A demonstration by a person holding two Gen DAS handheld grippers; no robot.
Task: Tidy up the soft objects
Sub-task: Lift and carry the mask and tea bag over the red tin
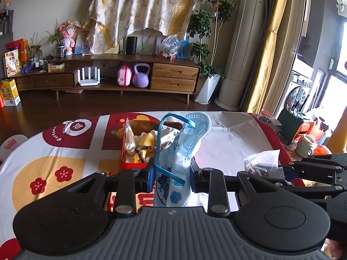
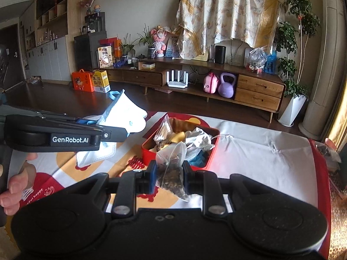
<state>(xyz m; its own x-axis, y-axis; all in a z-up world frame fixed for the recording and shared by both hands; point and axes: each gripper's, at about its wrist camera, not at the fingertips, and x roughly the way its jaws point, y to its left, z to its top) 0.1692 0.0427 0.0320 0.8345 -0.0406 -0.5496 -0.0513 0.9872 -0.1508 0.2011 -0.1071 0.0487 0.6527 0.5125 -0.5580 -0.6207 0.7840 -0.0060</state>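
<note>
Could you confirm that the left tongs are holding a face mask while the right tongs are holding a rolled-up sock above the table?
Not quite: the right tongs hold a mesh tea bag, not a sock, as the right wrist view shows. The left tongs do hold the face mask.

This is a home living room. A long wooden TV cabinet [image 2: 195, 75] stands against the far wall, and above it hangs a floral cloth [image 2: 227, 10] draped over a screen. On the cabinet sit potted plants, a pink doll [image 2: 160, 41] and a dark speaker [image 2: 220, 54]; on its lower shelf are a white router [image 2: 177, 80] and a purple kettlebell [image 2: 226, 85]. Right of the cabinet stand a leafy indoor tree [image 2: 297, 43] and a tall floor air conditioner [image 2: 325, 65].
</note>
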